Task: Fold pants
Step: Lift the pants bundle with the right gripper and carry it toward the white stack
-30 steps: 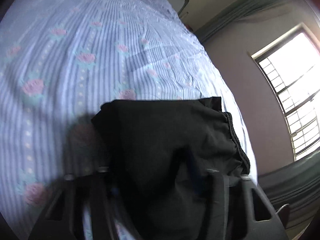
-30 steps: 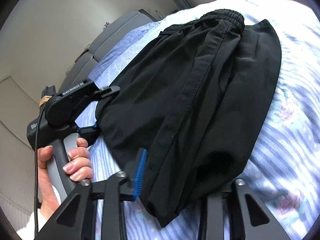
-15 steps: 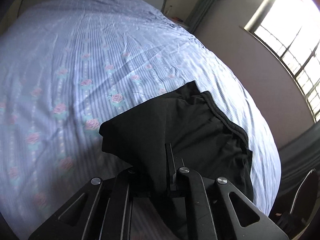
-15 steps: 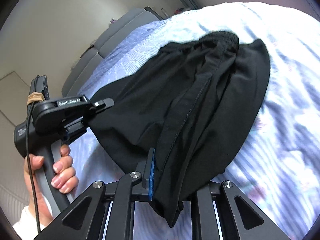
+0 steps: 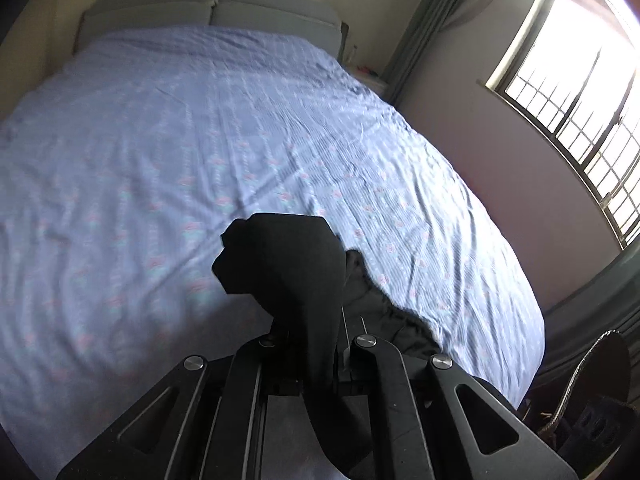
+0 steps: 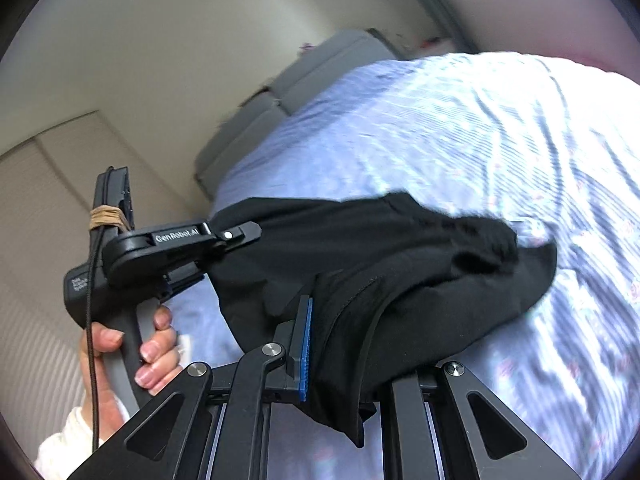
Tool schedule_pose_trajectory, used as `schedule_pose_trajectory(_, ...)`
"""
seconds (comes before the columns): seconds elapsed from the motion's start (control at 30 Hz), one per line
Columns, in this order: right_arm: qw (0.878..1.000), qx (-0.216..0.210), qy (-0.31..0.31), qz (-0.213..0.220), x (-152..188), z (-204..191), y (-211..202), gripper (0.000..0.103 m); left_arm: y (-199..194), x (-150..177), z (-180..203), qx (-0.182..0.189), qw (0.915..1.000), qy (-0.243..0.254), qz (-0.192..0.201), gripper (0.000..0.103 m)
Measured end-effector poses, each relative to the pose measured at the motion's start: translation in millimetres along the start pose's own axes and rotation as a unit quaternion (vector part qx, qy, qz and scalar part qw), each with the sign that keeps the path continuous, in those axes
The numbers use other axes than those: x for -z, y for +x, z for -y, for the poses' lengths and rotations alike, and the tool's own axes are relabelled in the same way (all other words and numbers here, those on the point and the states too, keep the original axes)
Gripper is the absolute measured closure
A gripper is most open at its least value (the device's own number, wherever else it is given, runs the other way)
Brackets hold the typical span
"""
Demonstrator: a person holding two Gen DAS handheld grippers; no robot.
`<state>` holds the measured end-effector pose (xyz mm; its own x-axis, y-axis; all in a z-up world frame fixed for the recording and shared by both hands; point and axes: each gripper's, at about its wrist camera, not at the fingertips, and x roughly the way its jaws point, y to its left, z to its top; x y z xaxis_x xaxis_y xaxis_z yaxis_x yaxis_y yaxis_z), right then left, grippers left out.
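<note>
The black pants hang bunched between both grippers above the bed. My left gripper is shut on one edge of the pants, and the cloth drapes over its fingers. It also shows in the right wrist view, held in a hand at the left and pinching the cloth. My right gripper is shut on the near edge of the pants. Its blue pad shows, and the other finger is hidden under cloth.
The bed has a light blue striped sheet with pink flowers. A grey headboard stands at the far end. A wall with a barred window is on the right. A dark object sits at the bed's right corner.
Both grippers closed on the pants and lifted them off the bed. The flat pants are now bunched and hanging, and both views have tilted up toward the headboard.
</note>
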<state>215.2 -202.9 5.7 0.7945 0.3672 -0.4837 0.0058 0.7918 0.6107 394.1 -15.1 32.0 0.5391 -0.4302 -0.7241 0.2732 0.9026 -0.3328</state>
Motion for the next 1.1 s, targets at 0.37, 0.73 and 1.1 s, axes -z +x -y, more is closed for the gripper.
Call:
schedule_pose_trajectory(0.37,0.989,-0.131,-0.067,-0.009,25,-101,-62,0.089,-157,36,-23,-0.031,0.9964,-0.011,0.078,0.094)
schedule_pose_trajectory(0.73,0.967,-0.209,-0.141,-0.025,64,-191,-78,0.089,-267,64,-100,-0.052,0.9873,-0.066,0.135,0.094)
schedule_pose_trajectory(1.1,0.955,-0.239,-0.171,-0.048,72,-244,-7,0.089,-285,38,-183,-0.043,0.9817,-0.086,0.164,0.094)
